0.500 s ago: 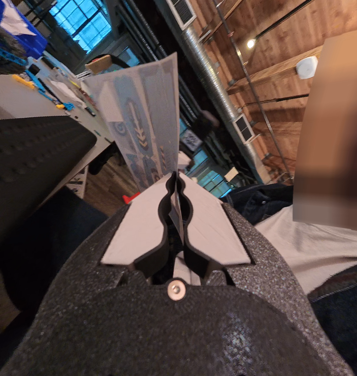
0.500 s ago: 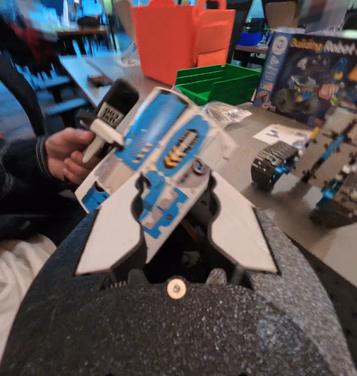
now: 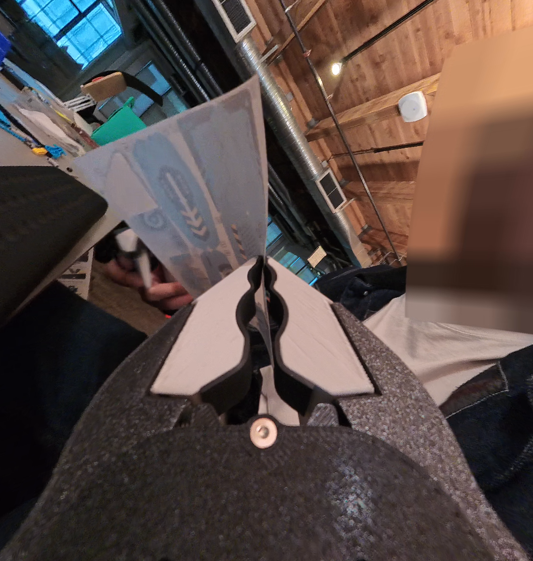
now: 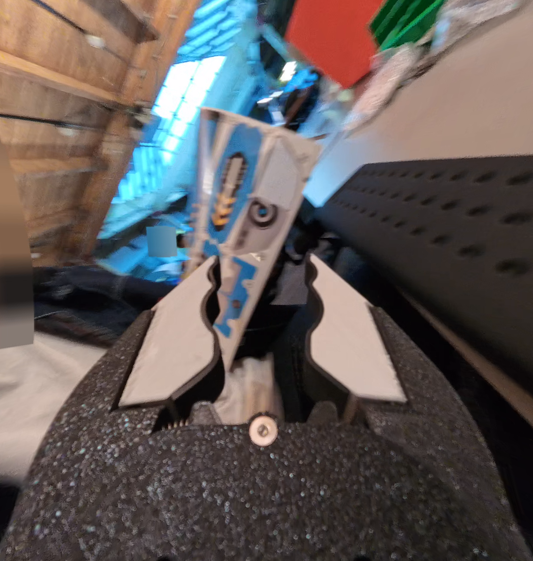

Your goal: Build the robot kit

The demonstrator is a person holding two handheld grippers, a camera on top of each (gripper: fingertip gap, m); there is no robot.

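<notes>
While left claw (image 3: pixel 263 267) stays clamped on sticker sheet (image 3: pixel 186 194), right claw (image 4: pixel 260 267) gapes, newly tilted upward.

Glossy printed paper sheet (image 3: pixel 192 194); rough speckled left gripper (image 3: pixel 263 265) body.

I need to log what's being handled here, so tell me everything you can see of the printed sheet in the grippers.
The printed sheet is thin, flat and pale grey-white. The right wrist view shows blue panels, orange chevrons and a dark ring printed on it; the left wrist view shows its paler back, with the print showing through. It looks like glossy paper or film. It is held up in the air, clear of the table. The left gripper is shut on its lower edge. The right gripper is open around it, and the sheet lies against its left finger.
</notes>
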